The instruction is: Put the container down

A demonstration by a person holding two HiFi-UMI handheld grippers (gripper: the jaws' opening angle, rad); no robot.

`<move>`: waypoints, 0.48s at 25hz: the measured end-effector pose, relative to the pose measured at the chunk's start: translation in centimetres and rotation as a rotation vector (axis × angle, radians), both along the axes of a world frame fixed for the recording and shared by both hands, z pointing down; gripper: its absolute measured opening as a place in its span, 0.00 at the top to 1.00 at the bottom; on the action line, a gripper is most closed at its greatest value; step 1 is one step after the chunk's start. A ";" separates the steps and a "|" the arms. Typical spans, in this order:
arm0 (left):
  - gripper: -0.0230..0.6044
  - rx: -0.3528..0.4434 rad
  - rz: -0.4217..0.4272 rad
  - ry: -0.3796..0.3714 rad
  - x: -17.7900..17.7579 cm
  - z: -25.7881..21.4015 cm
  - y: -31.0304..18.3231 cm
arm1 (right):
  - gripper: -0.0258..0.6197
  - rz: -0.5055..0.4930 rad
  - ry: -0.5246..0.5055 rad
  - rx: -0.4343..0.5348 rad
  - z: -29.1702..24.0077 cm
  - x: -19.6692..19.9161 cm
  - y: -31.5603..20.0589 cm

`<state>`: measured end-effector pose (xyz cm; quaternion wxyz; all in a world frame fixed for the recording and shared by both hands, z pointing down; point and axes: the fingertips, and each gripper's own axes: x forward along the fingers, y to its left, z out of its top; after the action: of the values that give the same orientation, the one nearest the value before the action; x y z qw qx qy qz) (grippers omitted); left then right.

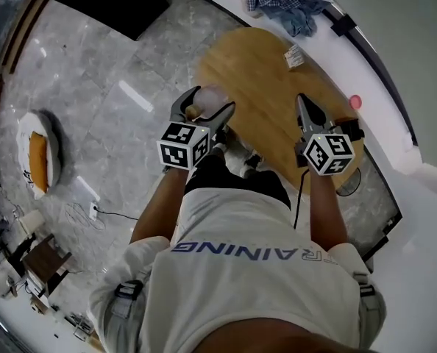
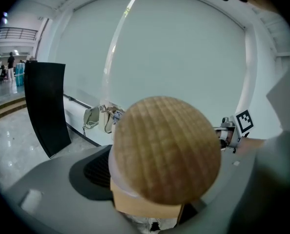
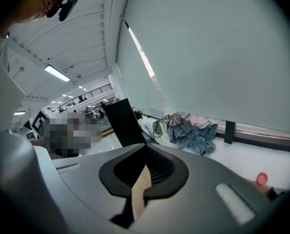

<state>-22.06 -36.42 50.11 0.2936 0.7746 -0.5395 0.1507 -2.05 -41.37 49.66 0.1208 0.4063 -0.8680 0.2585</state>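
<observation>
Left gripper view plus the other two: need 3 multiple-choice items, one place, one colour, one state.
1. Where is the container?
A. on a chair
B. between the jaws of the left gripper
C. in a box

2. What colour is the container's lid?
A. light brown wood
B. blue
C. black

3. How do the jaws of the right gripper stand?
A. wide apart
B. closed on a cup
C. together, nothing between them

Key:
1 B: the left gripper view shows the container filling the gap between its jaws.
2 A: the round lid shows pale brown wood grain.
3 C: the right gripper view shows the jaws meeting with nothing in them.
</observation>
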 end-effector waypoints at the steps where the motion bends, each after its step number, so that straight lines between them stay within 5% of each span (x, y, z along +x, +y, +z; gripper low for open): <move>1: 0.32 -0.017 0.020 -0.007 -0.3 1.3 -0.9 | 0.94 0.010 0.007 -0.014 0.7 -0.4 -0.3; 12: 0.32 -0.126 0.227 -0.126 -1.4 18.2 -12.4 | 0.94 0.143 0.086 -0.132 9.6 -4.5 -5.2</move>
<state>-23.46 -48.78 68.26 0.2884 0.7997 -0.4551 0.2649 -6.52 -46.53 59.26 0.1658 0.4689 -0.8120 0.3054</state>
